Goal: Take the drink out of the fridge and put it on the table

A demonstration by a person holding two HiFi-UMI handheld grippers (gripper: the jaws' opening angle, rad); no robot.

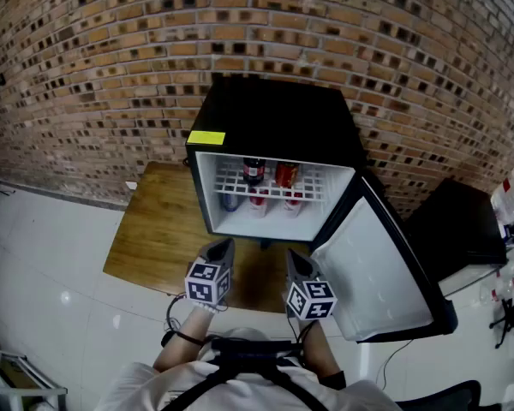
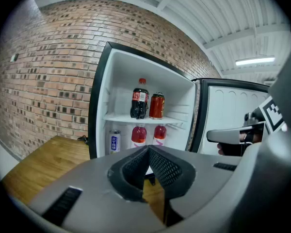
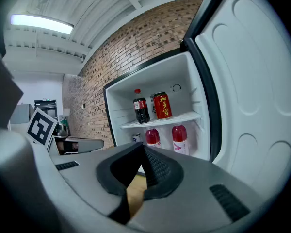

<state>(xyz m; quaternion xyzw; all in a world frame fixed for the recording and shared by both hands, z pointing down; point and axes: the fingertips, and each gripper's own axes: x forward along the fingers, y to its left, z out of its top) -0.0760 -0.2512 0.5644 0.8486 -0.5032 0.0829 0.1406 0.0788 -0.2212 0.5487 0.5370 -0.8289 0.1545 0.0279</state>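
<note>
In the fridge [image 1: 274, 114], the upright cola bottle [image 1: 254, 169] stands ahead, seemingly nearer the left claw [image 1: 225, 245] than the right claw [image 1: 293, 255]; both closed, empty.

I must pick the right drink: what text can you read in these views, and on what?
"加多宝": on the red can, upper shelf.
"六个核桃": on the blue-and-white can, below; small, probable reading.
Dark bottle, red label: too blurred.
Pink bottles, labels: too small.
Yellow sticker on the fridge top: no legible text.
</note>
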